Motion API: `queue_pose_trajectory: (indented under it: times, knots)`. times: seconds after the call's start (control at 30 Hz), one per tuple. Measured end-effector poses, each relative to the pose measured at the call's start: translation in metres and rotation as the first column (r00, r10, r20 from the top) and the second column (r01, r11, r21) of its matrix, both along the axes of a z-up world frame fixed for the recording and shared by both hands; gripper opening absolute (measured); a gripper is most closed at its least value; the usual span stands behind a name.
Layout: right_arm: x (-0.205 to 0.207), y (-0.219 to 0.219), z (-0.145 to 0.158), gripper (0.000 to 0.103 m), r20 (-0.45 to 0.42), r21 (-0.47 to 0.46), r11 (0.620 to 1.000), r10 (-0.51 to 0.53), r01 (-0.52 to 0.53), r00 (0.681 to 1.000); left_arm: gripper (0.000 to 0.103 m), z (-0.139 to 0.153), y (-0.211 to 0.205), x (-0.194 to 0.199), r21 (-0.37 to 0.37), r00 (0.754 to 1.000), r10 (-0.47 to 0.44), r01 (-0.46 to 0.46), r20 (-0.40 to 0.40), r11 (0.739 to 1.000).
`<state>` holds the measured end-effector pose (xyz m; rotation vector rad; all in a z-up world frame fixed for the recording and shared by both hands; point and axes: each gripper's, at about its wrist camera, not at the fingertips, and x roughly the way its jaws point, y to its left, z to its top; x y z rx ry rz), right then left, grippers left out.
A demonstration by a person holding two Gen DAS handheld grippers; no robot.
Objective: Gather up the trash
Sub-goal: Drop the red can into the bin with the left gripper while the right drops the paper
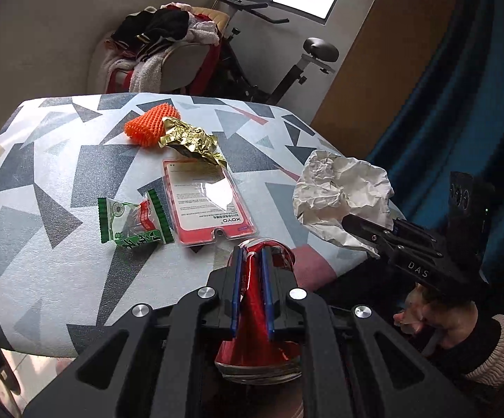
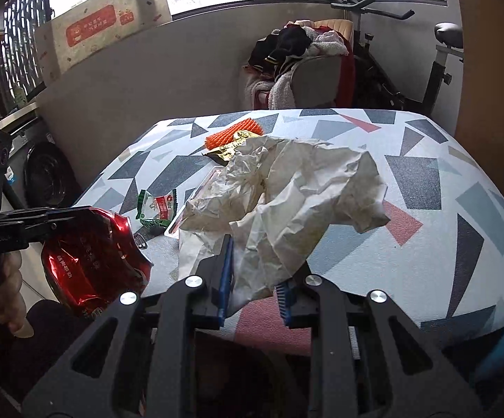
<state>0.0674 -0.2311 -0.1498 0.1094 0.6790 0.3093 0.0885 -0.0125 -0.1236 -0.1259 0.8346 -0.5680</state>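
My left gripper (image 1: pixel 251 261) is shut on a red foil wrapper (image 1: pixel 257 348), held at the table's near edge; it also shows in the right wrist view (image 2: pixel 92 261). My right gripper (image 2: pixel 255 264) is shut on a crumpled white paper (image 2: pixel 286 202), held above the table's near right side; it shows in the left wrist view (image 1: pixel 342 195) too. On the table (image 1: pixel 60 174) lie a green and white snack wrapper (image 1: pixel 133 219), a pink plastic package (image 1: pixel 206 202), a gold foil wrapper (image 1: pixel 191 139) and an orange foam net (image 1: pixel 151 125).
The table has a grey, white and pink triangle-patterned cloth (image 2: pixel 426 181). Behind it stand a chair heaped with clothes (image 1: pixel 161 45) and an exercise bike (image 1: pixel 297 69). A blue curtain (image 1: pixel 461 104) hangs at the right. A washing machine (image 2: pixel 43 170) is at the left.
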Motion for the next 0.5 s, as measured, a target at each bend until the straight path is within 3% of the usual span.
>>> queue_pose_trajectory:
  times: [0.33, 0.37, 0.43, 0.47, 0.5]
  knots:
    - [-0.040, -0.002, -0.012, 0.025, -0.024, 0.034, 0.999, 0.000, 0.001, 1.000, 0.011, -0.039, -0.014, -0.029, 0.009, 0.996, -0.030, 0.031, -0.083, 0.999]
    - [-0.041, -0.002, -0.013, 0.025, -0.027, 0.042, 0.999, 0.001, 0.000, 1.000, 0.015, -0.039, -0.013, -0.030, -0.010, 0.996, -0.035, 0.034, -0.087, 0.999]
    - [-0.043, 0.000, -0.014, 0.025, -0.031, 0.047, 0.999, 0.008, -0.007, 0.999, 0.034, -0.037, -0.007, -0.031, -0.026, 0.996, -0.022, 0.020, -0.083, 0.999]
    - [-0.044, 0.001, -0.016, 0.025, -0.036, 0.047, 0.999, 0.015, -0.013, 0.999, 0.051, -0.034, -0.004, -0.033, -0.028, 0.998, -0.005, 0.003, -0.069, 1.000]
    - [-0.045, 0.003, -0.017, 0.025, -0.040, 0.046, 0.999, 0.021, -0.019, 0.999, 0.058, -0.029, -0.001, -0.035, -0.030, 0.999, 0.008, -0.010, -0.052, 1.000]
